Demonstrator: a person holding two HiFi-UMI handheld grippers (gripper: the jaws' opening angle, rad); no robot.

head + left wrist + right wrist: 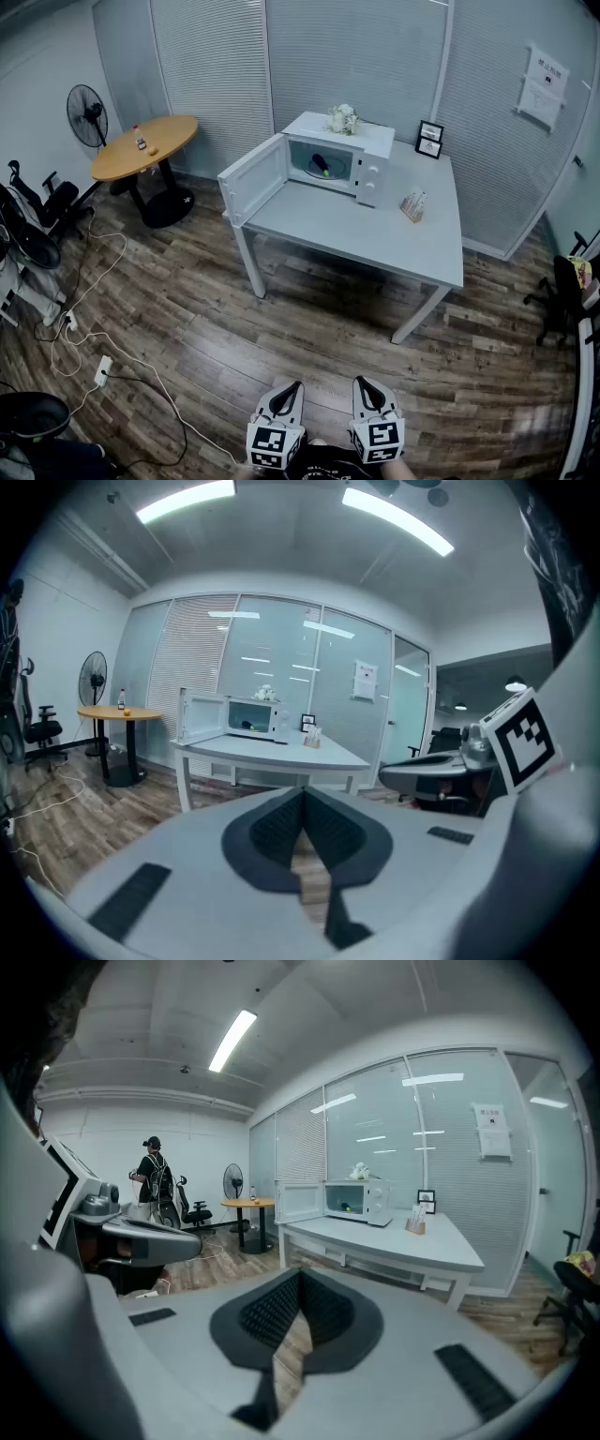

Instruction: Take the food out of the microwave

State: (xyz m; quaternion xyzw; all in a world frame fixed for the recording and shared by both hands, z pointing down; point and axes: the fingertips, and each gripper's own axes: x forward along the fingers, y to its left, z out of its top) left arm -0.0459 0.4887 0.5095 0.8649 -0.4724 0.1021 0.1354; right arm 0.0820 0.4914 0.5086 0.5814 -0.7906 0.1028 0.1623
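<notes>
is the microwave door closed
No, the microwave door stands swung open to the left, and the food shows inside.

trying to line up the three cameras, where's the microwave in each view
head view: microwave upper centre, door open, at the far left corner of the white table.
left gripper view: microwave small, left of centre, mid height.
right gripper view: microwave small, right of centre, mid height.
shared landmark: round wooden table, left of the microwave in every view.
</notes>
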